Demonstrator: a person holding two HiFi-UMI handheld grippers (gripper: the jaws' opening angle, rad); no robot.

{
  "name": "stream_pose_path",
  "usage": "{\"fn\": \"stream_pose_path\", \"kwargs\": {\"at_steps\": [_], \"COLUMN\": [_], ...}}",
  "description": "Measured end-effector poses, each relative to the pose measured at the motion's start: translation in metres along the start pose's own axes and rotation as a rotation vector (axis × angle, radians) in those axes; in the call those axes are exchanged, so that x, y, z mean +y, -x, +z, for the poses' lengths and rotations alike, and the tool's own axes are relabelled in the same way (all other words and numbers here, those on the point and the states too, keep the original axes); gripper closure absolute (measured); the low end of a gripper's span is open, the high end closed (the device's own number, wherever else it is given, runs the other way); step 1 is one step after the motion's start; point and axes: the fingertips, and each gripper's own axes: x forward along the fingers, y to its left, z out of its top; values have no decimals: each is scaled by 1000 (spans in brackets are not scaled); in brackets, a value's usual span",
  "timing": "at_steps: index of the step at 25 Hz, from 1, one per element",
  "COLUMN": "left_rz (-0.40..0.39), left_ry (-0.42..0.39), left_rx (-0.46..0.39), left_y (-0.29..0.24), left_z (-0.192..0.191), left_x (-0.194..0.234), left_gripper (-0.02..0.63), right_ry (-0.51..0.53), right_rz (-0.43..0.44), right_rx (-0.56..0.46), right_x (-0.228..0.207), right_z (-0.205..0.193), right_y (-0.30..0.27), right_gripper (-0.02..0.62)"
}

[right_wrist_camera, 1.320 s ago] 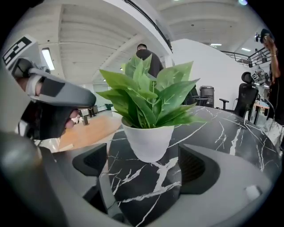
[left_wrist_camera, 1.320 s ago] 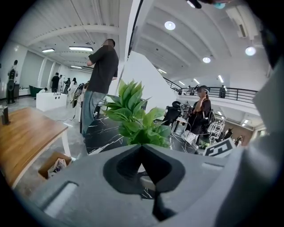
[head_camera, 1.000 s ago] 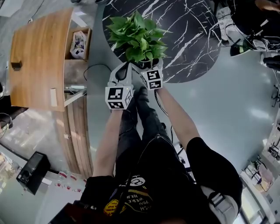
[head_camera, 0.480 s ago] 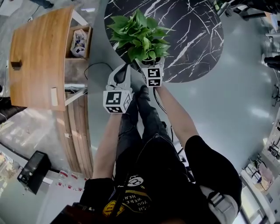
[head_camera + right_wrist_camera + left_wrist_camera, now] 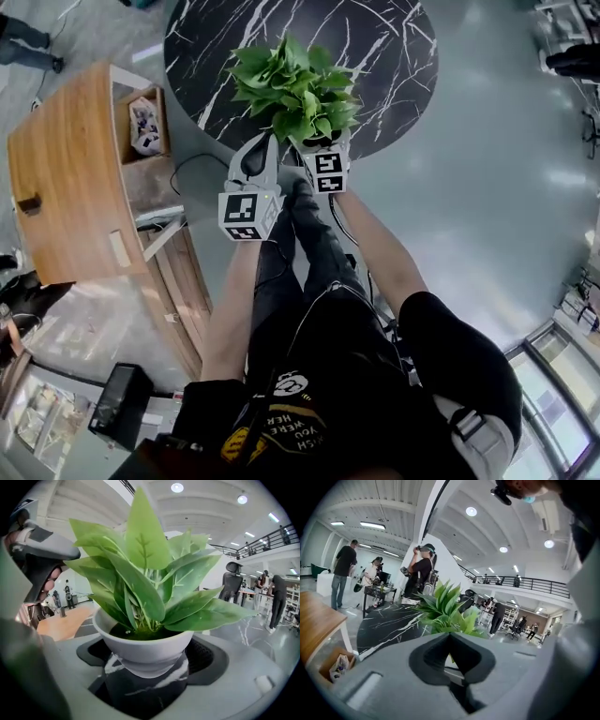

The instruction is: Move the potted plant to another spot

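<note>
The potted plant (image 5: 295,89), green leaves in a white pot (image 5: 145,644), sits between the jaws of my right gripper (image 5: 315,142) over the near edge of the black marble table (image 5: 384,56). Those jaws have just been closing, and now they are shut on the pot's sides. In the right gripper view the pot fills the gap of that gripper (image 5: 147,660), with dark veined marble showing beneath it. My left gripper (image 5: 265,141) hangs just left of the pot, its tips together and holding nothing. From the left gripper view (image 5: 450,634), the leaves (image 5: 447,611) rise right behind the tips.
A wooden desk (image 5: 66,187) stands at the left, with an open box of clutter (image 5: 141,122) at its end and a cable (image 5: 202,155) on the grey floor. Several people stand beyond the table (image 5: 389,623) in the left gripper view.
The head view has swung, so the desk and table sit further left and turned. Both grippers have shifted together with the plant, which stays between the right jaws.
</note>
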Motion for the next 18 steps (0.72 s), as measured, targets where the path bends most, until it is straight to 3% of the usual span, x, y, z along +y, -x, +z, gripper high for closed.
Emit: {"fn": "stream_pose_path", "kwargs": {"at_steps": [9,18], "left_rz": [-181,-339], "left_ry": [-67,-162], "left_rx": [106,175], "left_y": [-59,-108], "left_z": [-22,-34], "left_x": [-68,-111], "left_gripper": [603,603], "right_ry": [-127,-225], "right_rz": [-246,-433], "right_rx": [28,16], "right_x": [-107,-198], "right_z": [-31,-38], "right_y": [69,89], "right_gripper": [103,103]}}
